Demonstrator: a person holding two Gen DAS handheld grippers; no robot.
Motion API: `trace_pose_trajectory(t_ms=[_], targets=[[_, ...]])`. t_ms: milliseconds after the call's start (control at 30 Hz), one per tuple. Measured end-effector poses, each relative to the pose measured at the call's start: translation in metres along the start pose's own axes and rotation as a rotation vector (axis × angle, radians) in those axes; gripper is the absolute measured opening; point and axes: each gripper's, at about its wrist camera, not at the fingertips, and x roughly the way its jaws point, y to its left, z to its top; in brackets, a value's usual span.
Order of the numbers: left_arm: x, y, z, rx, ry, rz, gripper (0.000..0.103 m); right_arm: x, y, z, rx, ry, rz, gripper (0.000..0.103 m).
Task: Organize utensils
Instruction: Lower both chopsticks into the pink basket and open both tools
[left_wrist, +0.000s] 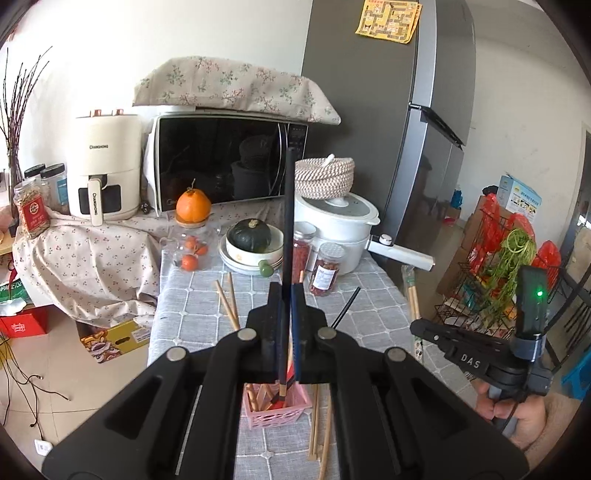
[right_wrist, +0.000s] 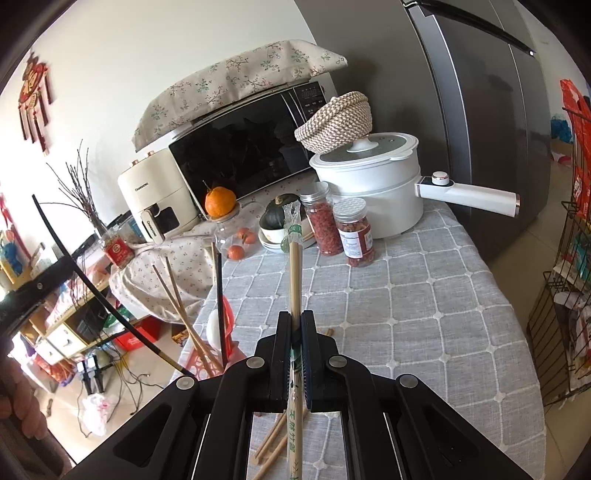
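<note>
While L fingers (left_wrist: 287, 295) clamp 1 black chopstick (left_wrist: 288, 221), R fingers (right_wrist: 295, 325) clamp 1 wrapped pair (right_wrist: 294, 266)

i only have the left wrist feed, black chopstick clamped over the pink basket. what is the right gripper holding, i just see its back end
Observer: The right gripper is shut on a wrapped pair of bamboo chopsticks, still in their paper sleeve.
Operator: ok and is my chopstick tip in the basket yet
Observer: From the right wrist view, the black chopstick slants down with its gold-banded tip just at the pink basket rim; whether it is inside is hidden.
Operator: anything already standing in there
Observer: Yes, two bamboo chopsticks and another black one lean upright in it.
</note>
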Motion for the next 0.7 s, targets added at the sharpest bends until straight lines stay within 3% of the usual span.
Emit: trace_pose_trajectory(t_ms=[233, 433, 467, 600, 700], targets=[[0.038, 0.015, -0.02, -0.016, 0.108, 0.034, 0.006, 0.003, 0.018, 0.0, -0.024, -0.033, 0.016, 0.005], [0.054, 0.025, -0.032, -0.065, 0.187, -0.009, 0.008, -0.006, 0.036, 0.001, -0.047, -0.117, 0.054, 0.005], [0.054, 0.024, -0.031, -0.062, 0.192, -0.018, 0.01, -0.008, 0.04, 0.001, -0.047, -0.134, 0.06, 0.005], [0.046, 0.028, -0.029, -0.064, 0.192, -0.011, 0.038, -0.009, 0.055, 0.003, -0.046, -0.19, 0.082, 0.005], [0.042, 0.039, -0.033, -0.081, 0.221, 0.026, 0.045, -0.005, 0.07, 0.002, -0.055, -0.226, 0.079, 0.005]])
